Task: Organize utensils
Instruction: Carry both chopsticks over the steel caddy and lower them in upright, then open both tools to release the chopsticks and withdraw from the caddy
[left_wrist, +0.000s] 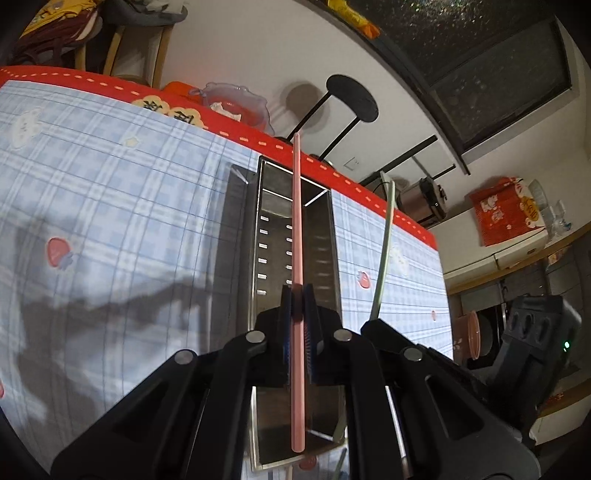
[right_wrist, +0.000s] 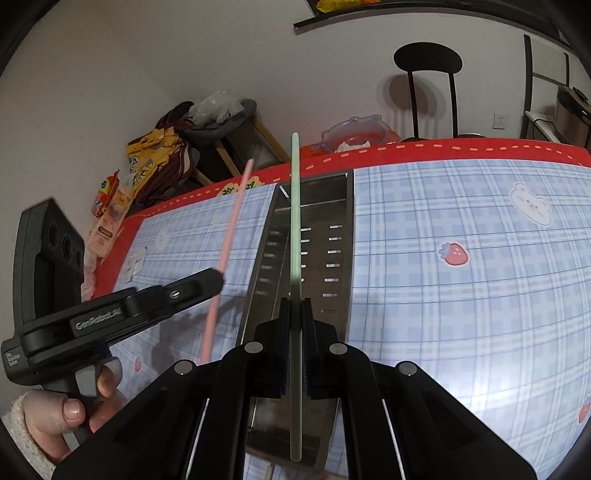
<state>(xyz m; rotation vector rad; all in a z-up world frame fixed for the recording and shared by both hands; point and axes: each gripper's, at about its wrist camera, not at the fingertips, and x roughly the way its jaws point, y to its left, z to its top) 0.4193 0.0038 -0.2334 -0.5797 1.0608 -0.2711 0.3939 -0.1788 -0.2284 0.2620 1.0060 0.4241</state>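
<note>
My left gripper (left_wrist: 297, 295) is shut on a pink chopstick (left_wrist: 297, 221), held lengthwise above a long steel utensil tray (left_wrist: 325, 236) on the checked tablecloth. My right gripper (right_wrist: 295, 310) is shut on a pale green chopstick (right_wrist: 295, 206), held lengthwise above the same tray (right_wrist: 340, 206). The green chopstick also shows in the left wrist view (left_wrist: 384, 251), right of the tray. In the right wrist view, the left gripper (right_wrist: 218, 275) and its pink chopstick (right_wrist: 229, 240) are left of the tray.
A blue checked tablecloth with a red border (left_wrist: 110, 184) covers the table. A clear plastic bowl (left_wrist: 236, 107) sits at the far edge. A black stool (right_wrist: 428, 62) stands behind the table. Bags and clutter (right_wrist: 155, 158) lie beyond the far left corner.
</note>
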